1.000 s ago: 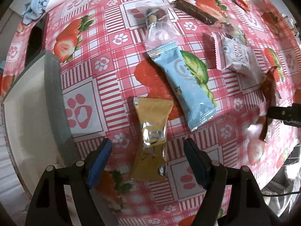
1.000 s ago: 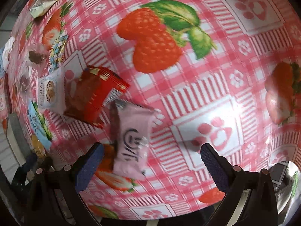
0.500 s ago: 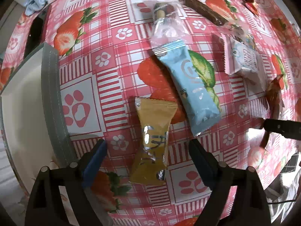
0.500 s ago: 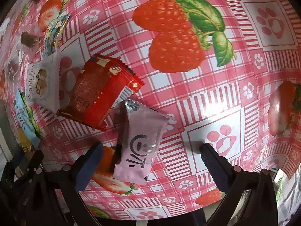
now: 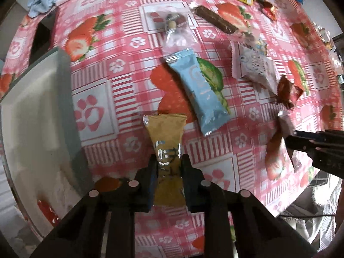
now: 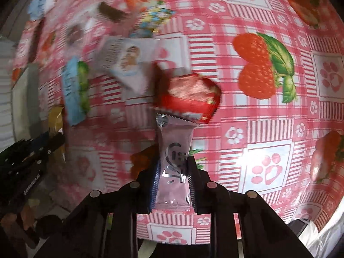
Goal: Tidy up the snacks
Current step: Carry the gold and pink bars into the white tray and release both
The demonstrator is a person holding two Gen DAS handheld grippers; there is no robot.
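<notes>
Desk (image 5: 129, 86): covered in pink gingham cloth printed with strawberries and paw marks. Grey-rimmed white tray (image 5: 64, 99): left of left gripper (image 5: 168, 167), which pinches a yellow snack packet (image 5: 165, 137). Right gripper (image 6: 174, 167): pinching a pink snack packet (image 6: 174, 150), red packet (image 6: 189, 96) just ahead. Blue packet (image 5: 200, 90): ahead-right of left gripper.

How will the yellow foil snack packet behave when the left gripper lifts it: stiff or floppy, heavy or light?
The yellow foil snack packet, clamped low by the left gripper, sticks out forward without drooping, so it is probably fairly stiff and light. Its glossy wrapper may be slippery, so it could slide in the grip. The pinched waist suggests soft film, so its contents might crush.
</notes>
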